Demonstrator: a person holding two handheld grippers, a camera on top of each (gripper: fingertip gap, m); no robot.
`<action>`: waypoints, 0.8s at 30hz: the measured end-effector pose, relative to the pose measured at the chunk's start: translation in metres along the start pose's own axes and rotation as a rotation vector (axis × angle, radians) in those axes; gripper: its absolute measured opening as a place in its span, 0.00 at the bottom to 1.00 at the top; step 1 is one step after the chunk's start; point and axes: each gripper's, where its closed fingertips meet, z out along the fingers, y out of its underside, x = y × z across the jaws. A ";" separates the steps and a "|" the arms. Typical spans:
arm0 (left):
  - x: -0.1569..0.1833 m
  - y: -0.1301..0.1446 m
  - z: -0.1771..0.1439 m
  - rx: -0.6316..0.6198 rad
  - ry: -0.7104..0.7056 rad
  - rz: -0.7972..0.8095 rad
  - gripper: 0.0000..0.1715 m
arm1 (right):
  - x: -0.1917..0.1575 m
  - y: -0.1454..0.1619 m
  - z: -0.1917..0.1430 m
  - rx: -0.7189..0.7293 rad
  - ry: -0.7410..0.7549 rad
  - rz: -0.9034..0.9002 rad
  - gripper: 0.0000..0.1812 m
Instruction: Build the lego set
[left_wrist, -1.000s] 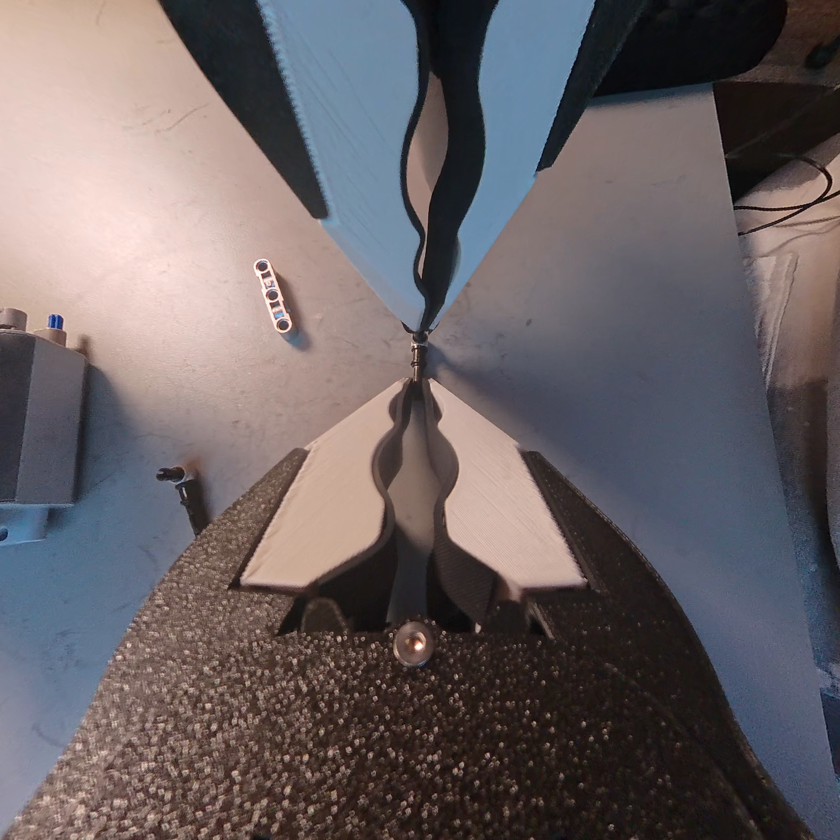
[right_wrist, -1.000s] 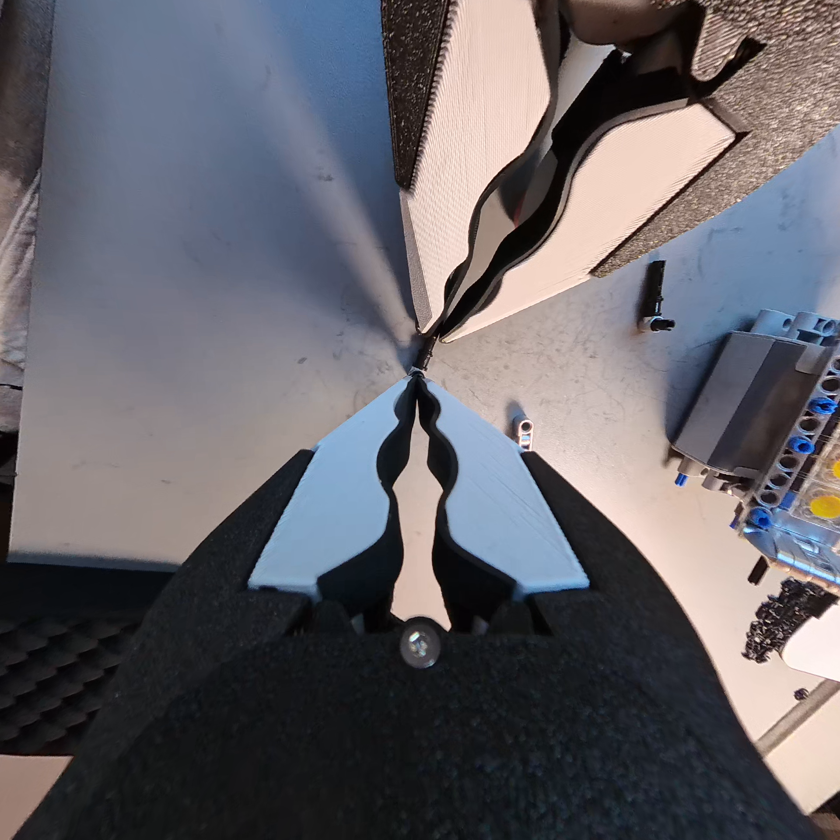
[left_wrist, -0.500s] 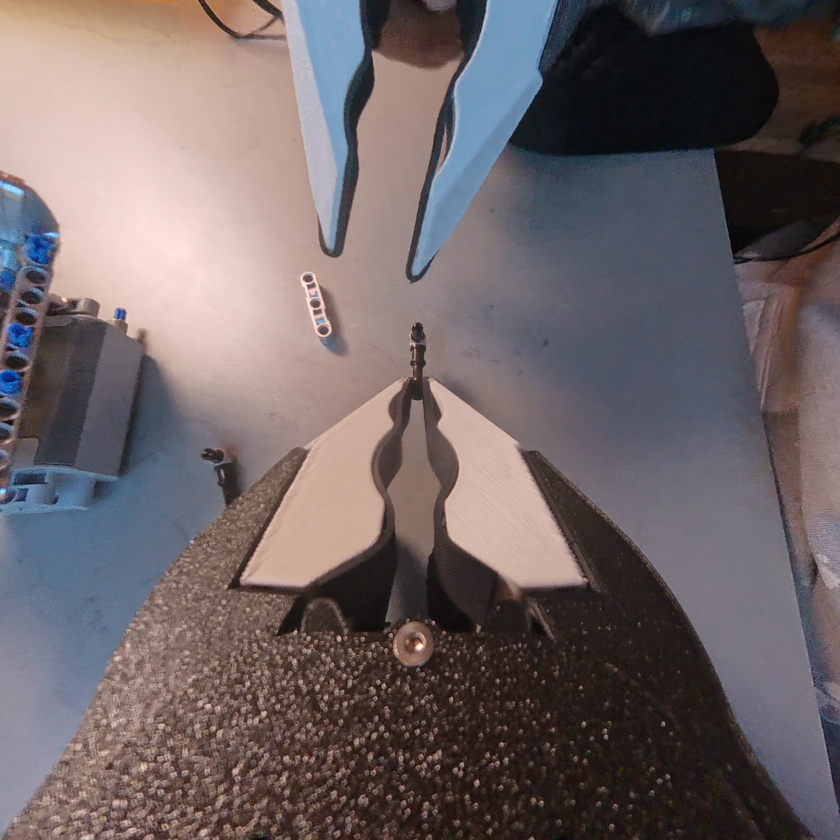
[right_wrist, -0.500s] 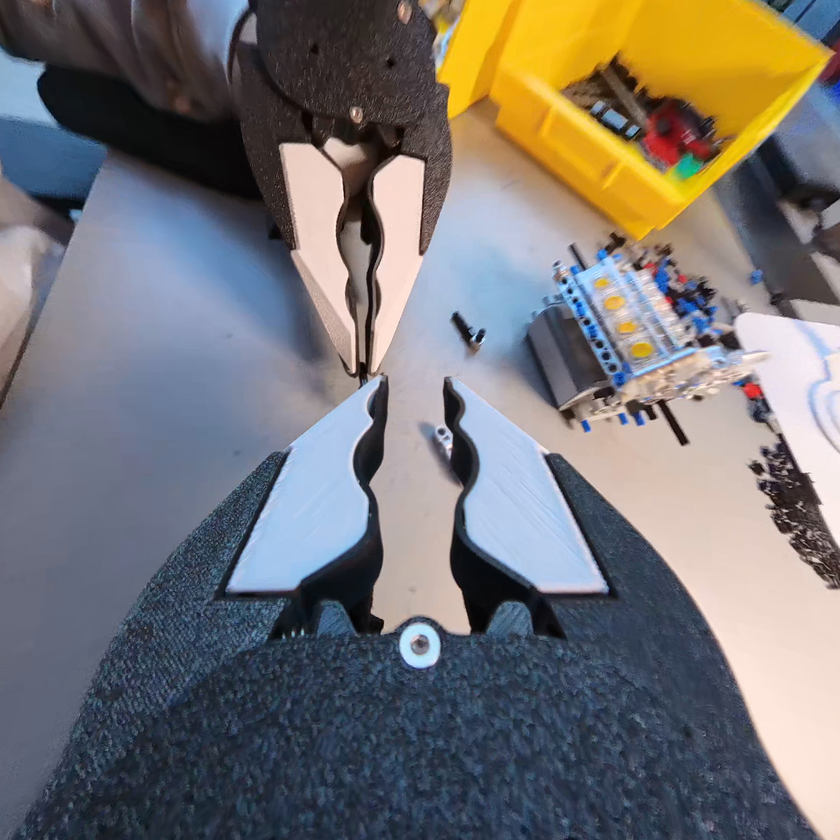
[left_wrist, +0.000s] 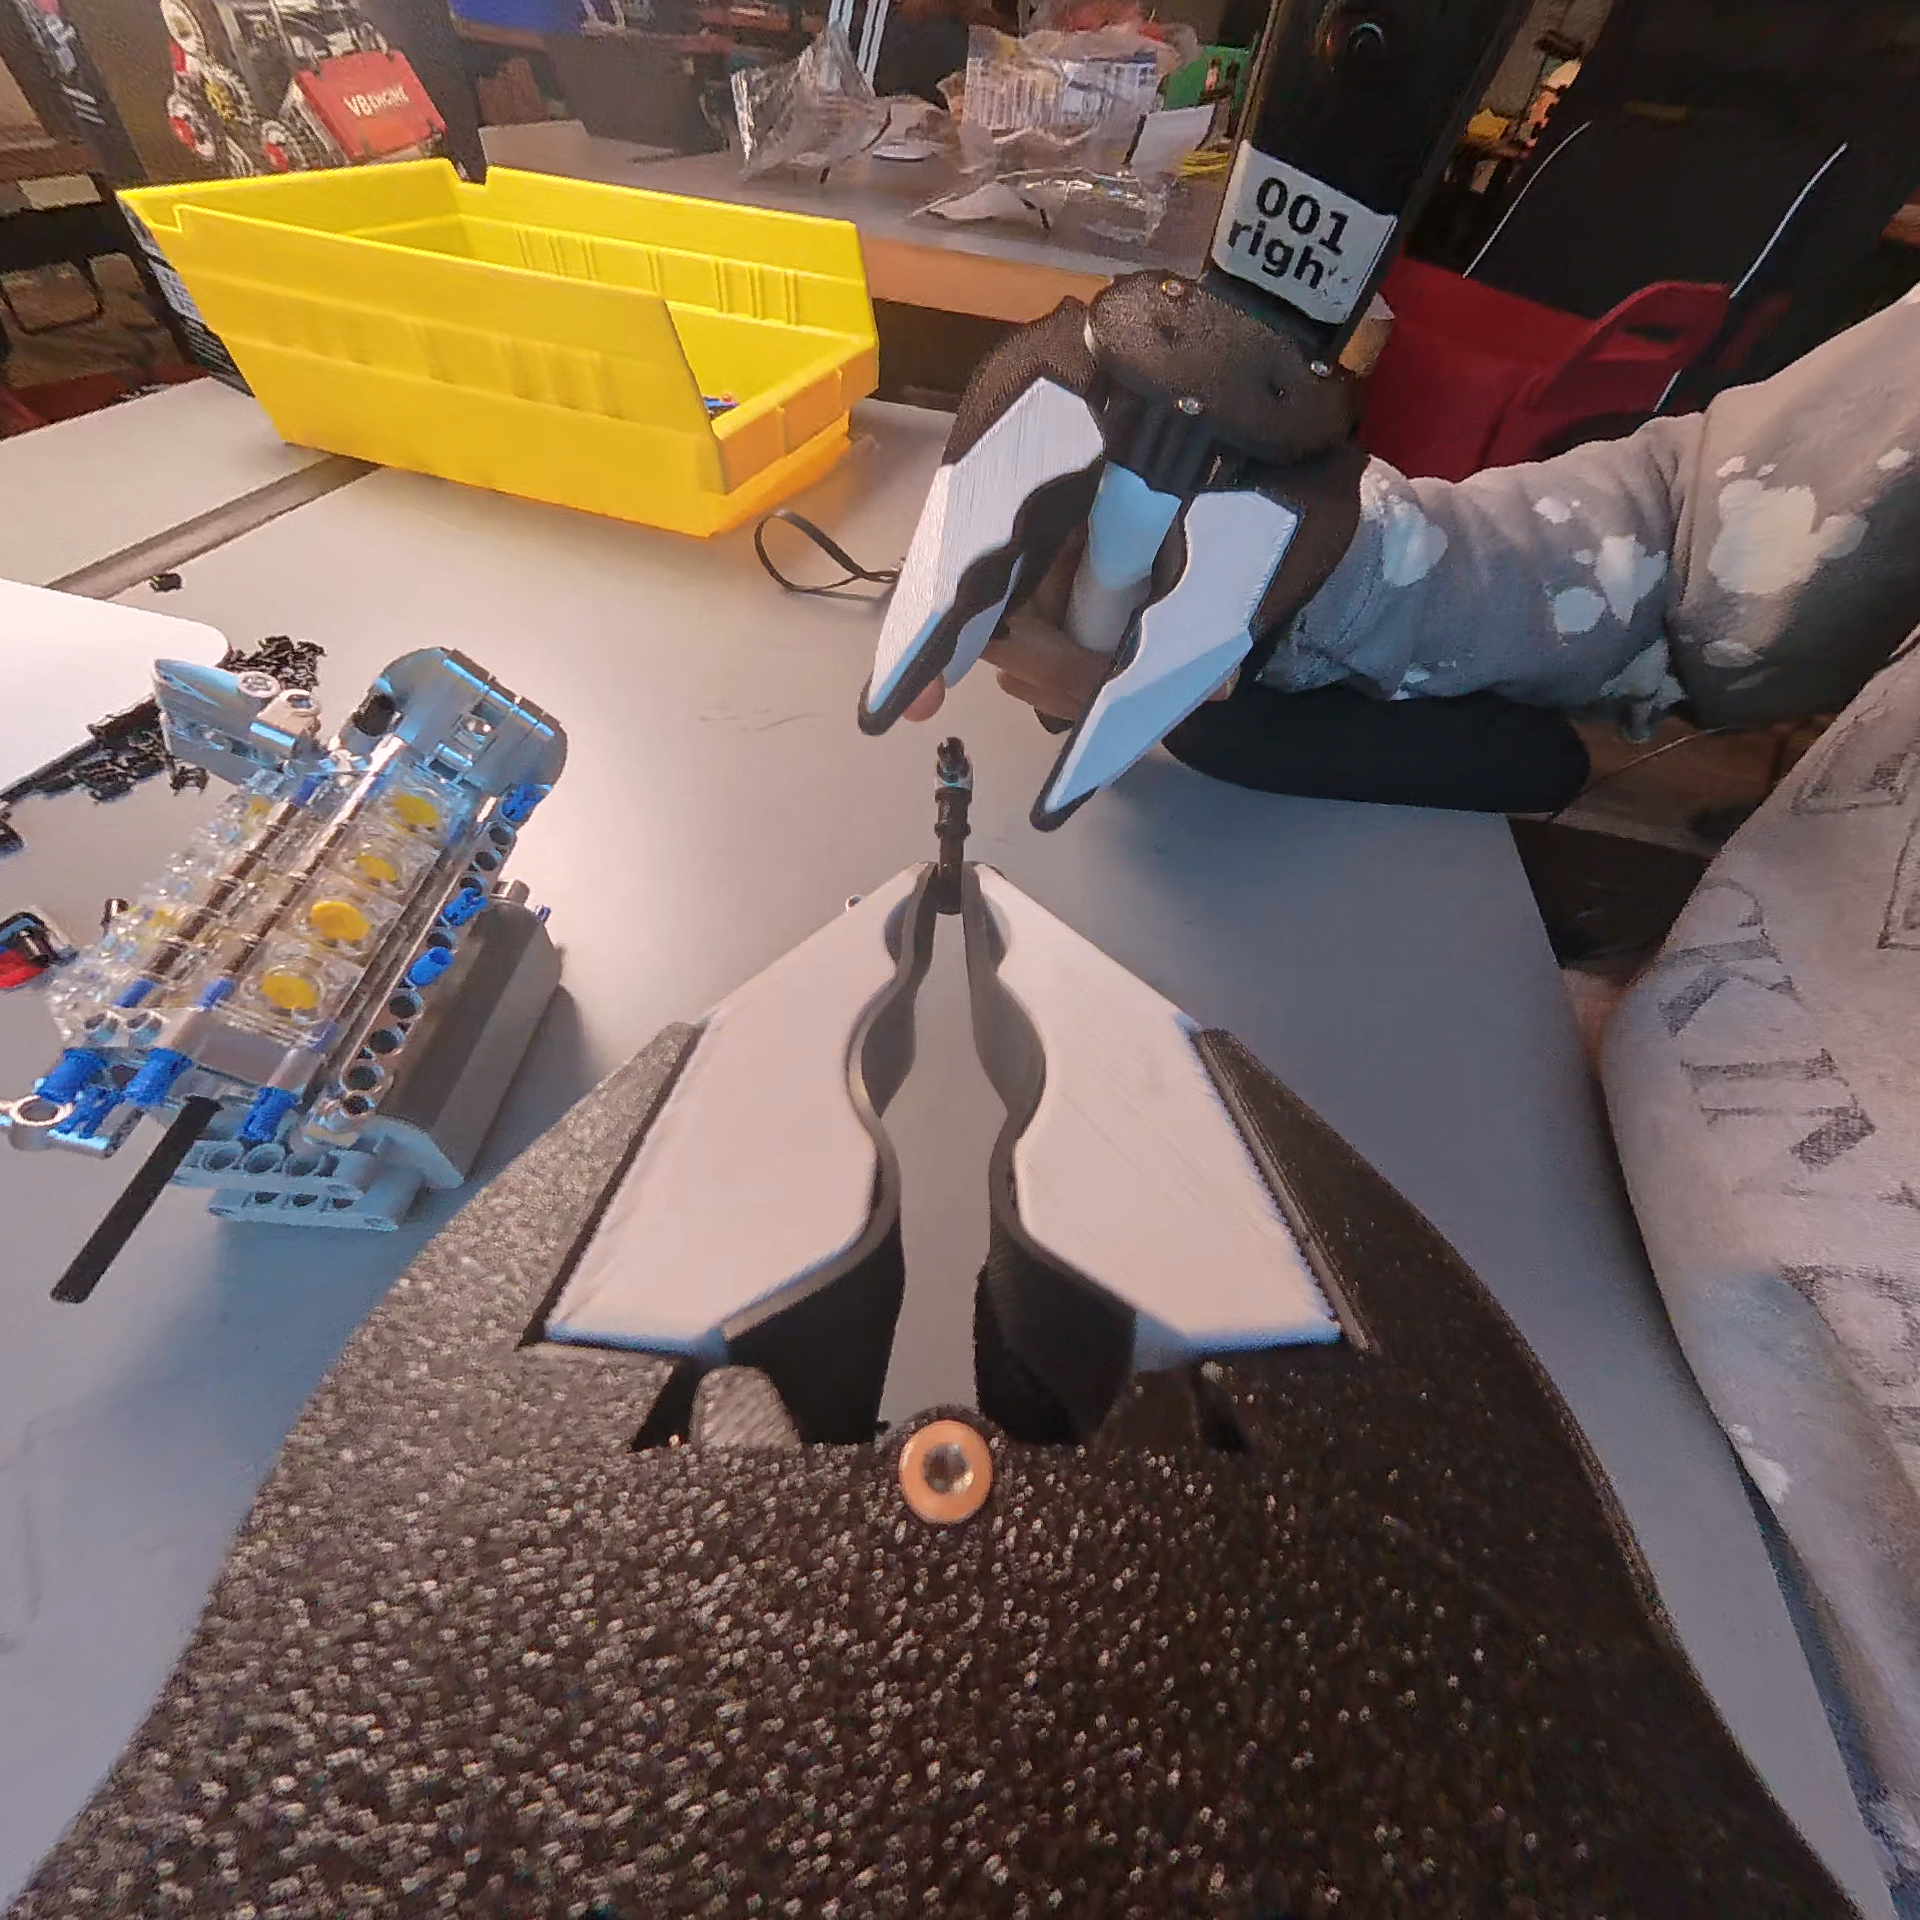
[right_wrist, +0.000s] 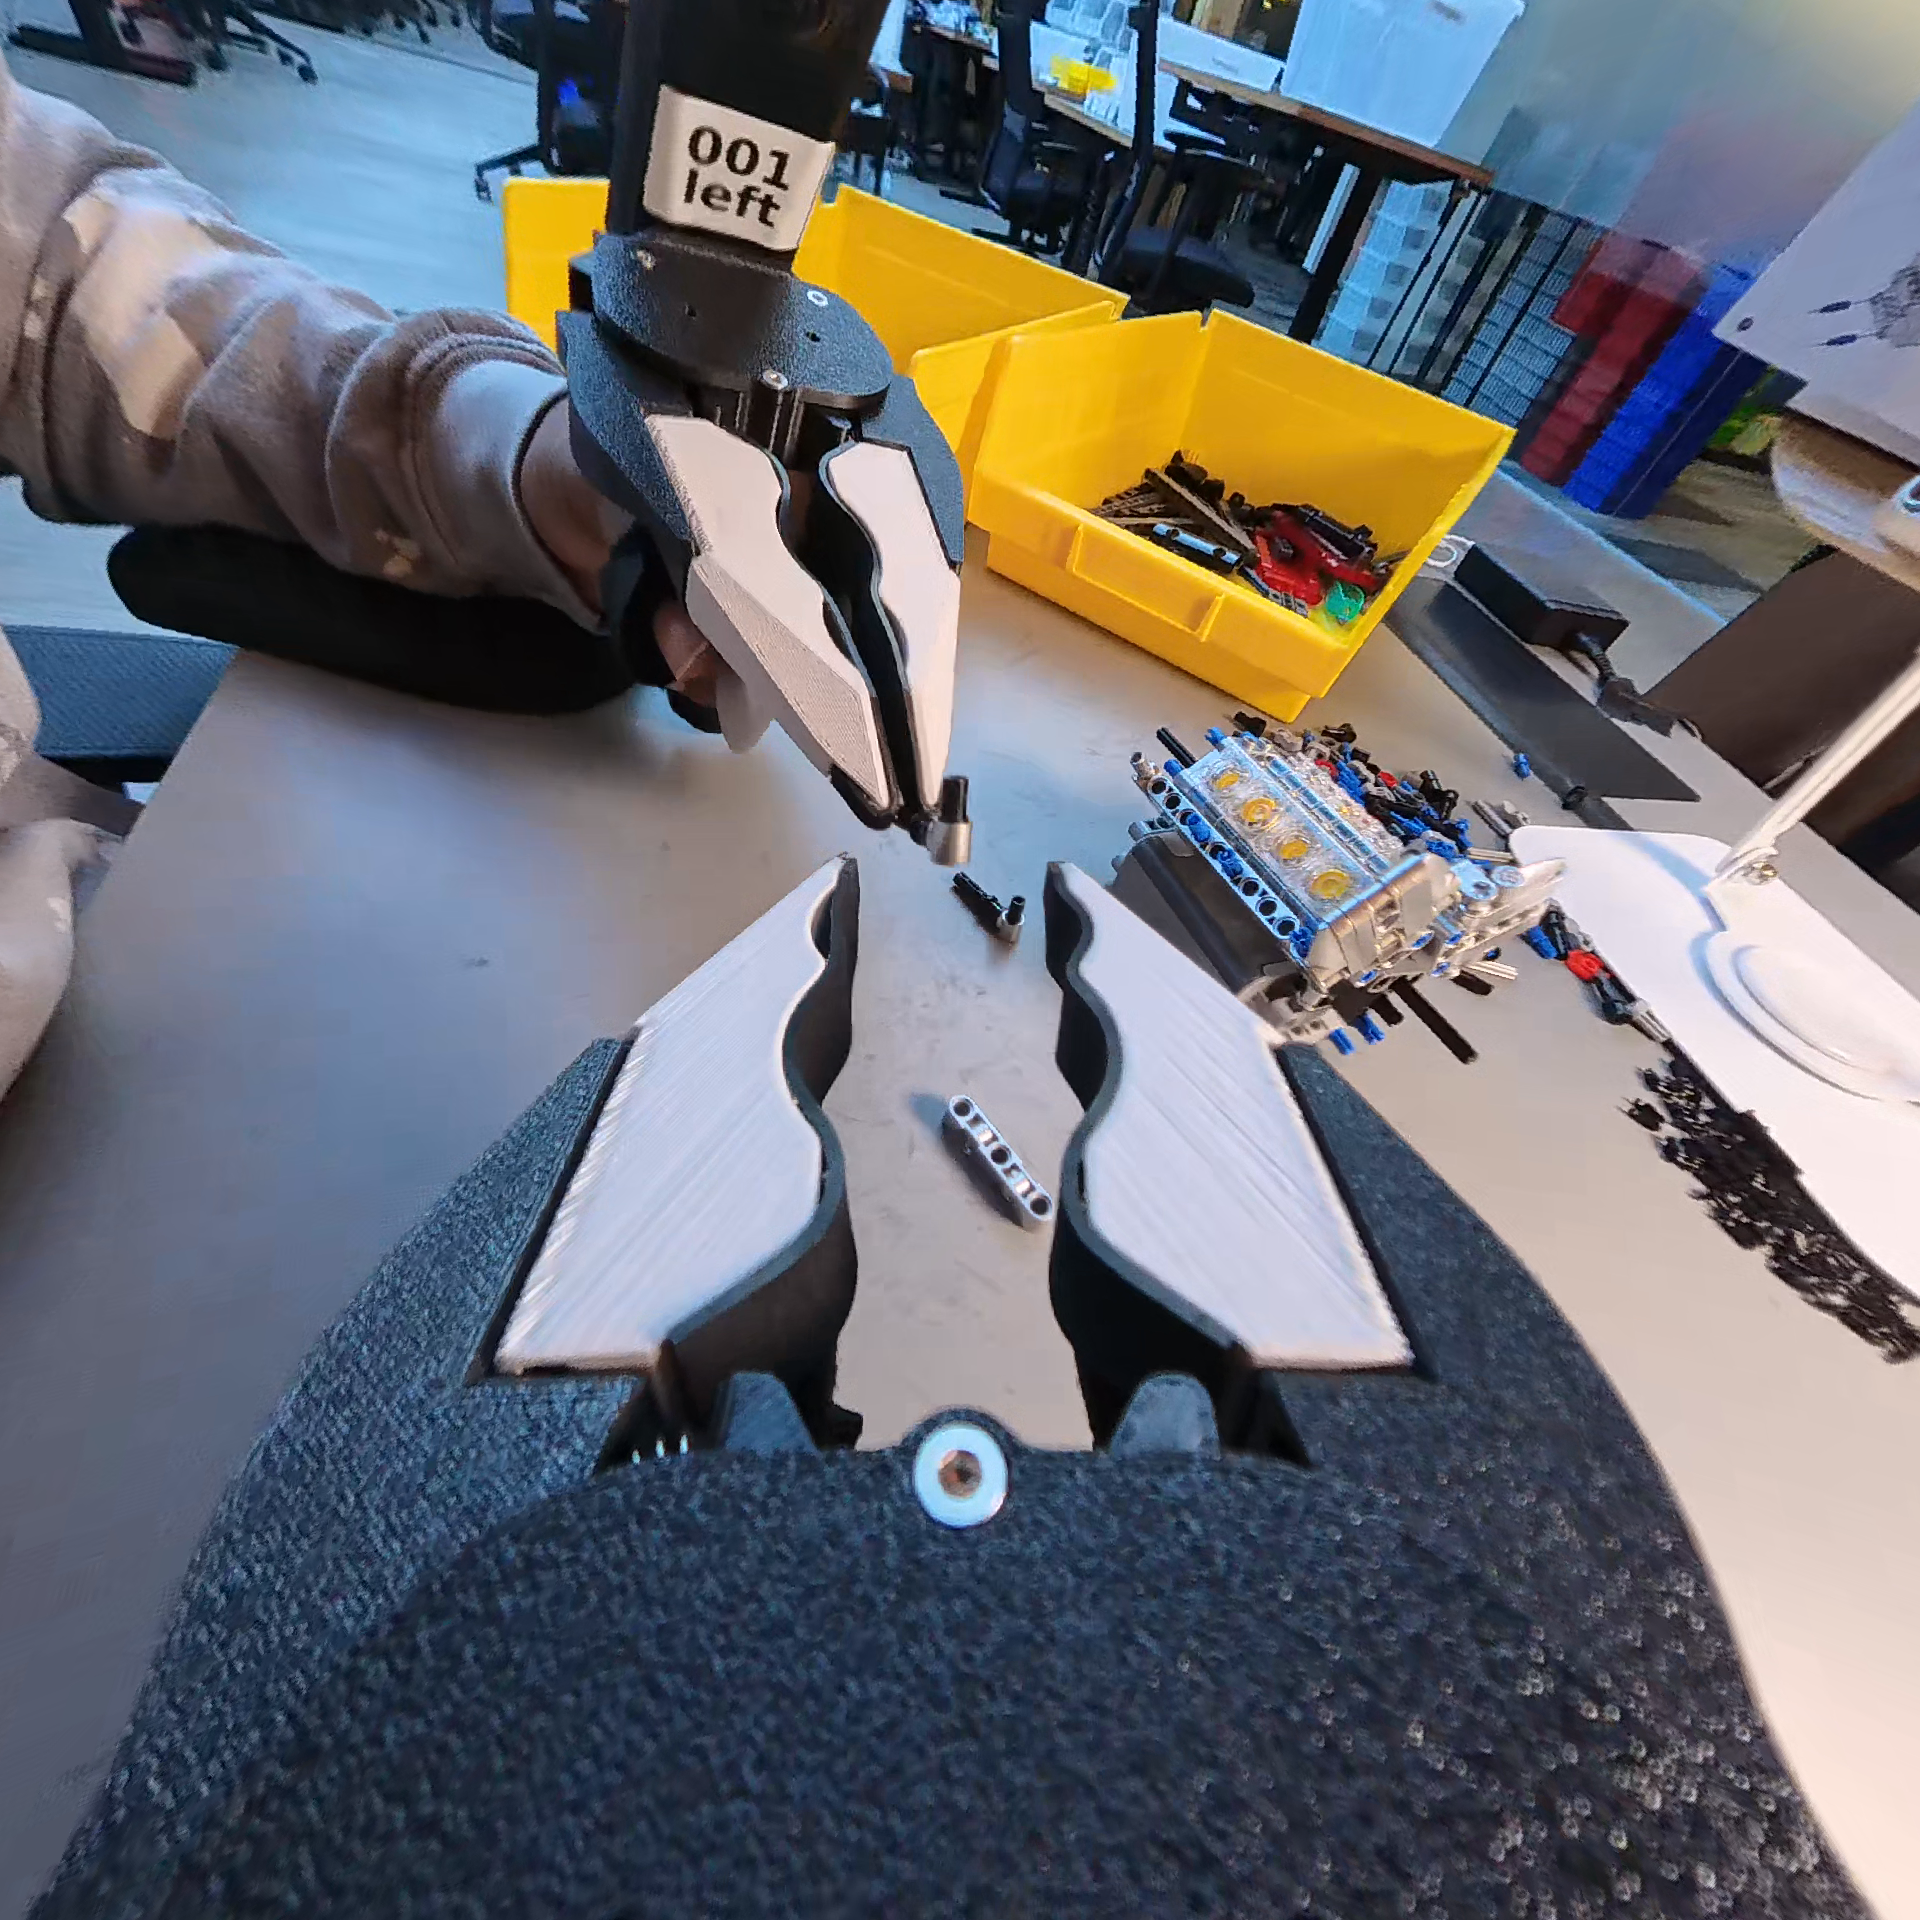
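Pinching a small black pin (left_wrist: 951, 821) at its base in my left tongs (left_wrist: 948, 894), I hold it above the counter (left_wrist: 1299, 935) right of the toy engine (left_wrist: 301, 935), my right tongs (right_wrist: 951, 883) spread wide and empty, a second pin (right_wrist: 987, 906) and grey beam (right_wrist: 997, 1162) lying loose beside that engine.

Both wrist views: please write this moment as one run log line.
left claw: shut on small black pin | right claw: open, empty, above grey beam | engine model: on table
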 end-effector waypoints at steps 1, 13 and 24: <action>0.000 0.000 0.001 0.004 -0.010 0.017 0.01 | -0.001 -0.002 0.001 0.009 -0.003 0.021 0.19; -0.014 -0.014 -0.003 0.035 -0.306 0.408 0.01 | 0.007 -0.016 0.007 0.123 -0.046 0.400 0.18; -0.018 -0.008 0.000 -0.084 -0.477 0.764 0.01 | 0.008 -0.013 0.010 0.128 -0.102 0.549 0.09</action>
